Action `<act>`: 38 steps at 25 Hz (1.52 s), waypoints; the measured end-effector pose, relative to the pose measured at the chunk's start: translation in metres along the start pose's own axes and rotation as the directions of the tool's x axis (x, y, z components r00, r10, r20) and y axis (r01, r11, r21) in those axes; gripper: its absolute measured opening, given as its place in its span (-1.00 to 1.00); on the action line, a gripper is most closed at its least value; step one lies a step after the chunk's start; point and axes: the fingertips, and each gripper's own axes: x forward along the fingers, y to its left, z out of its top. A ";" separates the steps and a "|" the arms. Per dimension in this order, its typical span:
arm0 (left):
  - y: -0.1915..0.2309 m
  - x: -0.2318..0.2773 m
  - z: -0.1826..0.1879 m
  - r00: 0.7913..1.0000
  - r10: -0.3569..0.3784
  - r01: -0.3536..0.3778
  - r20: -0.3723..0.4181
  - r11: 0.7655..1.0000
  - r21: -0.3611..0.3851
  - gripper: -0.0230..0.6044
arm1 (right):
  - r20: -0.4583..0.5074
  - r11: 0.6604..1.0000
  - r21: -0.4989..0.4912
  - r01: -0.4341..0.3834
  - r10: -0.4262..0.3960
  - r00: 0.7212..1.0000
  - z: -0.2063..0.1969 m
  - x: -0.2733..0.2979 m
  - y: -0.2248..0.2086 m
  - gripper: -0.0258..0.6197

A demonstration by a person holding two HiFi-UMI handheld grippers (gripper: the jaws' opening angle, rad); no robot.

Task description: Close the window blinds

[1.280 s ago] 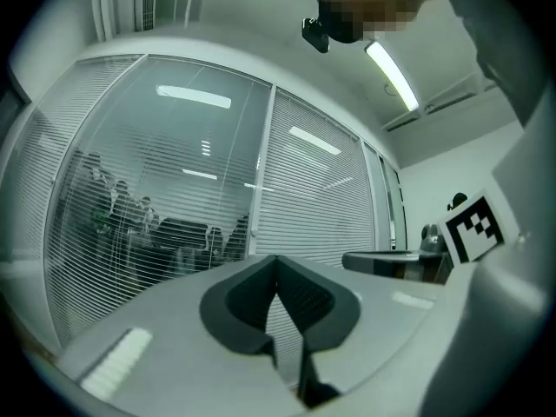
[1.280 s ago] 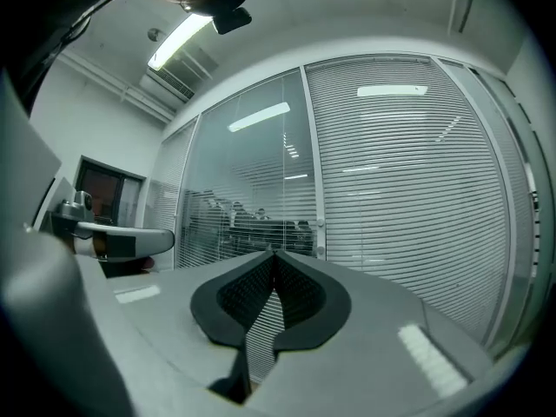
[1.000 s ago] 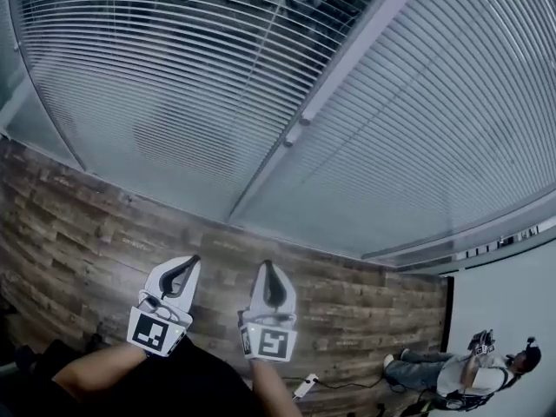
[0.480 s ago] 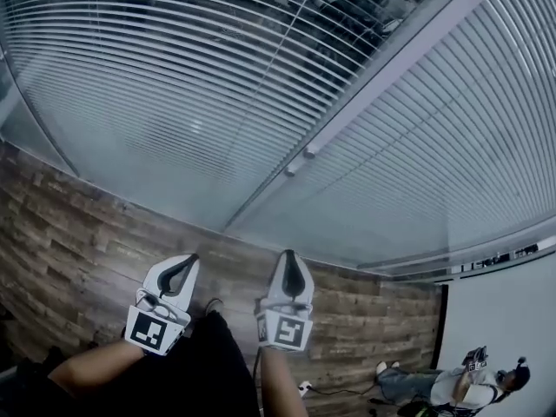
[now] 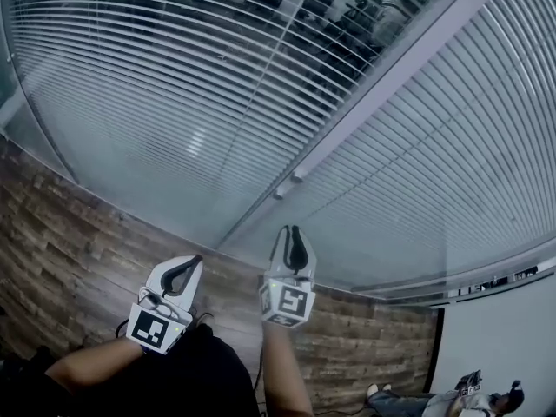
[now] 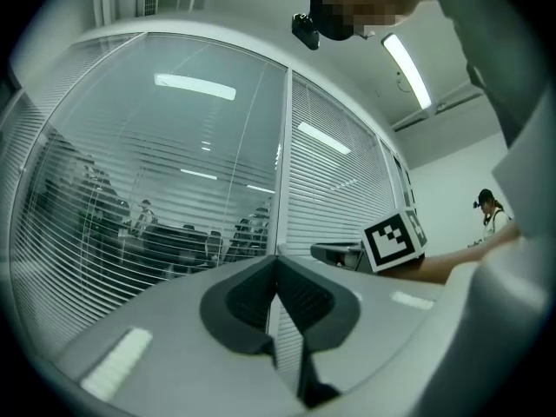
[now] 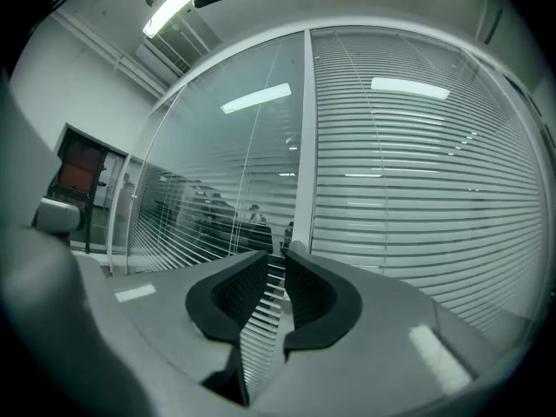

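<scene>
Two panels of slatted blinds hang behind glass. The left panel [image 5: 174,85] has its slats tilted so that a room with chairs shows through; the right panel [image 5: 452,146] looks closed and pale. A white frame post [image 5: 382,85] divides them, with a small white piece [image 5: 287,185] at its lower part. My right gripper [image 5: 294,237] points at the foot of that post; its jaws are opening and nothing is between them [image 7: 276,254]. My left gripper [image 5: 187,268] hangs lower left, tips touching [image 6: 278,259], empty.
A wood-look floor [image 5: 69,233] runs along the foot of the glass. A white wall [image 5: 512,320] stands at the right, and a person [image 5: 486,400] sits on the floor at the bottom right corner. My arms fill the bottom centre.
The right gripper has moved up and forward toward the post, and its jaws have parted. The left gripper has stayed put. The view has shifted upward along the blinds.
</scene>
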 end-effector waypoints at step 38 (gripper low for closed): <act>0.020 0.003 -0.007 0.999 0.006 -0.008 -0.032 0.998 -0.063 -0.92 | -0.051 0.980 0.197 -0.013 0.023 0.998 0.003 0.110 -0.036 -0.54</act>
